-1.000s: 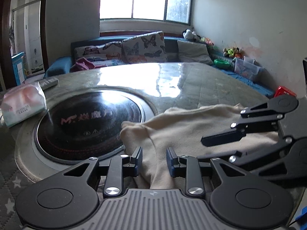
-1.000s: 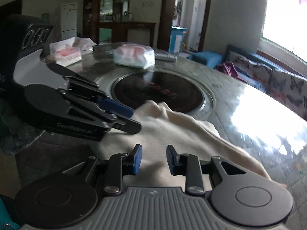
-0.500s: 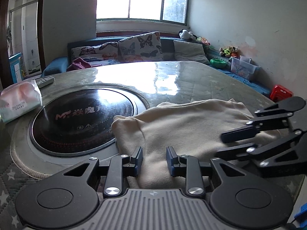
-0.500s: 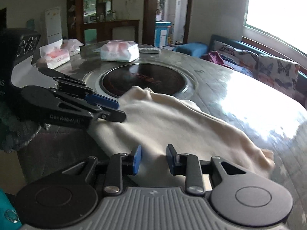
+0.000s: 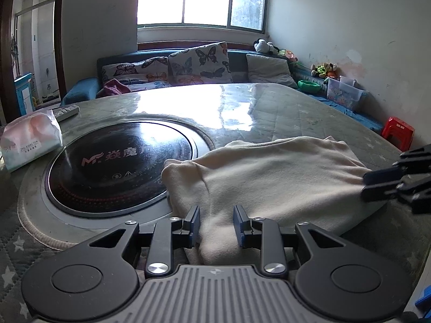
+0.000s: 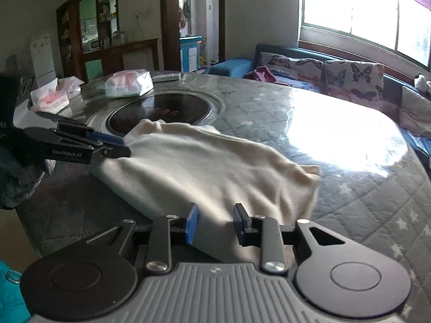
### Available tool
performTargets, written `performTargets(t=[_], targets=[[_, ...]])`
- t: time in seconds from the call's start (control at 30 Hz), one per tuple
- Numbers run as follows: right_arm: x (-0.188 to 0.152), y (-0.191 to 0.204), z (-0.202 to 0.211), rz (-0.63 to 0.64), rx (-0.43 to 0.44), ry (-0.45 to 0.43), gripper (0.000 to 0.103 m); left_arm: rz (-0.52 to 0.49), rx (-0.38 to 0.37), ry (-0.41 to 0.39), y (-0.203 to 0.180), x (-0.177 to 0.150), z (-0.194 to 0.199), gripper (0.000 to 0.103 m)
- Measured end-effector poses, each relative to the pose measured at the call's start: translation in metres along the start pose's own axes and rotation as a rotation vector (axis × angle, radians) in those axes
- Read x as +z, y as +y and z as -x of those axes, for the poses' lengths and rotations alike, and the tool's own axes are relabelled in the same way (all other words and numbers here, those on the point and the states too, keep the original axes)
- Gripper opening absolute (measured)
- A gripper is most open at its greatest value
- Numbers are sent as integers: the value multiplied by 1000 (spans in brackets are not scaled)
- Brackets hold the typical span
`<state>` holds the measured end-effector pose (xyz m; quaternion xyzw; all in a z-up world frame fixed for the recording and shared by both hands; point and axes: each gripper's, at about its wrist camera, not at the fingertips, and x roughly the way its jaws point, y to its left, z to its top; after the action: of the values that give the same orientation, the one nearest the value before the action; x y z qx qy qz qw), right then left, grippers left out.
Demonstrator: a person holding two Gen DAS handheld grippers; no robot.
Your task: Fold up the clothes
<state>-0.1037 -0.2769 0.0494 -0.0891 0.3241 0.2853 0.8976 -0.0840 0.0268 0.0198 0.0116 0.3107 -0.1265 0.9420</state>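
A cream garment (image 5: 269, 177) lies on the round table, partly folded, its left end over the rim of the black hotplate (image 5: 118, 161). My left gripper (image 5: 216, 224) is open, with the garment's near edge between its fingers. My right gripper (image 6: 215, 224) is open too, with the garment's (image 6: 204, 167) near right edge between its fingers. Each gripper shows in the other's view: the right one (image 5: 371, 187) at the garment's right end, the left one (image 6: 122, 146) at its left corner.
A tissue pack (image 5: 29, 140) and a remote (image 5: 67, 111) lie left of the hotplate. More tissue packs (image 6: 51, 99) sit at the far left. The quilted table cover (image 6: 363, 193) spreads around. A sofa with butterfly cushions (image 5: 199, 64) stands behind, a red stool (image 5: 398, 133) to the right.
Both grippers have drawn apart along the garment's near edge, spreading it wider and flatter. Both stay open.
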Motion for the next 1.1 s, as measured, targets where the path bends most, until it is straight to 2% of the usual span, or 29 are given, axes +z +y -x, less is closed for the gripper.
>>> performTargets(t=[0.1, 0.33, 0.43, 0.53, 0.6, 0.8, 1.0, 1.1], targets=[[-6, -12, 1, -45, -13, 31, 27, -3, 1, 0, 0, 0, -1, 30], [6, -21, 5, -48, -1, 0, 27, 2, 3, 7, 1, 1, -1, 30], [12, -30, -6, -65, -4, 4, 27, 4, 5, 10, 1, 2, 0, 30], [11, -41, -21, -79, -32, 45, 26, 3, 6, 12, 1, 2, 0, 30], [11, -48, -23, -98, -45, 44, 22, 3, 6, 14, 1, 2, 0, 30], [32, -51, -31, -83, -55, -3, 22, 1, 7, 16, 1, 2, -1, 30], [45, -56, -65, -77, -76, 44, 21, -1, 7, 19, 1, 2, 0, 30], [47, -57, -65, -83, -79, 40, 20, 2, 4, 19, 1, 2, 0, 30]])
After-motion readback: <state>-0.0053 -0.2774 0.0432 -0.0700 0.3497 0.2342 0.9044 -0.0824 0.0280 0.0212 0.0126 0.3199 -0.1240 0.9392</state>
